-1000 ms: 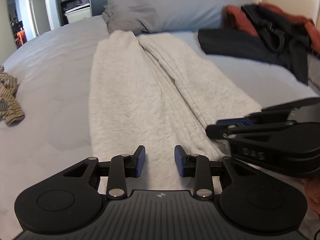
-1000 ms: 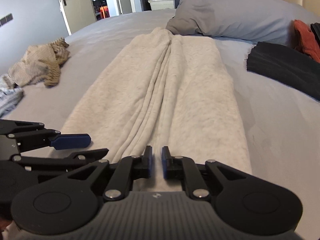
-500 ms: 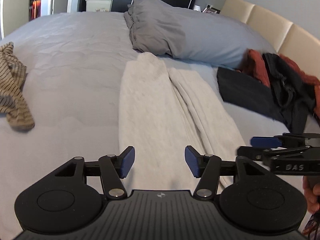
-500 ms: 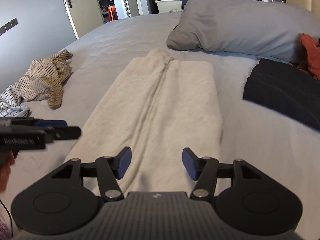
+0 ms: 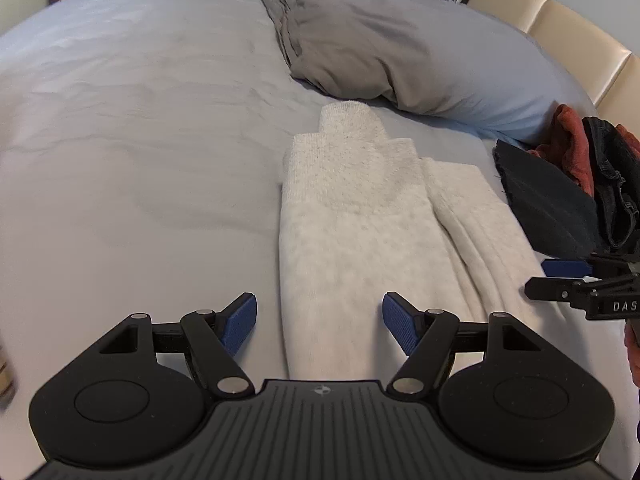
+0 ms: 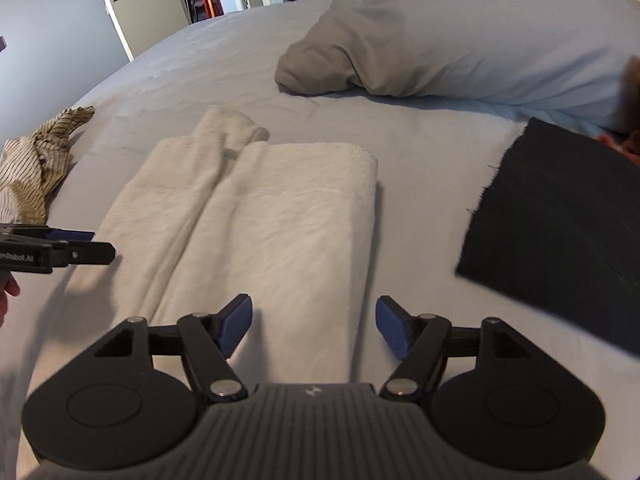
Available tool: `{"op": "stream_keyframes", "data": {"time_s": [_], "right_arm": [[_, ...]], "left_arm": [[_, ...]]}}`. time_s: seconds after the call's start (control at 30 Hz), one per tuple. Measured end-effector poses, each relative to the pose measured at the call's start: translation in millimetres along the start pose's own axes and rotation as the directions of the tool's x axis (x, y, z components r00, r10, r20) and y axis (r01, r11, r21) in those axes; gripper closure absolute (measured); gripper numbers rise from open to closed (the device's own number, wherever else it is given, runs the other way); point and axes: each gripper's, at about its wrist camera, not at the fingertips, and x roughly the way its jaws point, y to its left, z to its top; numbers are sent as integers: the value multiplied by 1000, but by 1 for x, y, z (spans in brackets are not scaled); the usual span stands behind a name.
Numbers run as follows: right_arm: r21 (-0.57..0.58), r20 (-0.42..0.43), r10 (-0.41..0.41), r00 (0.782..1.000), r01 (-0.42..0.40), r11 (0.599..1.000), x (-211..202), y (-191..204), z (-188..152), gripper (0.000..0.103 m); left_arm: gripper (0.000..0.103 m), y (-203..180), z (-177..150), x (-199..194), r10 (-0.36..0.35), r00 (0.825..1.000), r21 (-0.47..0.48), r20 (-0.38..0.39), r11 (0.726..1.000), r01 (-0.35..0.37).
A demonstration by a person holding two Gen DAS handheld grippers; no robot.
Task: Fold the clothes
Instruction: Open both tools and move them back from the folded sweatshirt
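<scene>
**Trainee:** Two grippers, one garment. Where does it lie?

**Instructor:** The cream garment (image 5: 352, 216) lies flat on the bed (image 5: 140, 152), folded into a long strip, its far end just short of the pillow (image 5: 400, 48). Ribbed cuffs show at that far end. The near end runs under both camera bodies.

**Trainee:** Gripper state?

**Instructor:** The left gripper (image 5: 319, 328) has its jaws apart and opening; cloth lies below the gap, but the pads do not press it. The right gripper (image 6: 314, 326) is the same: jaws apart, opening, nothing clamped.

**Trainee:** Likely faults from here?

**Instructor:** My judgement: a pinch of the top layer only would peel the strip open. Uneven grips would skew the next fold. The centre pleats (image 6: 192, 216) may spread if the cloth is dragged. The black cloth (image 6: 568, 216) lies near the right edge and could be snagged by a wide sweep.

**Trainee:** What cannot be confirmed?

**Instructor:** The near hem is hidden, so layer count there is unknown. The striped garment (image 6: 32, 156) and the red and black pile (image 5: 592, 168) are cut off at the frame edges. Garment type is unclear.
</scene>
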Motion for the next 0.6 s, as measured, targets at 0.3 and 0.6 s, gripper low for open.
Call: {"op": "stream_keyframes", "data": {"time_s": [0.3,0.6], "right_arm": [[85,-29,132,991,-129,988,64,-23,44,25],[62,-40,207,977,-205,977,93,-27,78,20]], "left_arm": [[30,-3,41,57,-110,994,45,12,993,110],[25,5,71,86,-206,979,54,-1,977,205]]}}
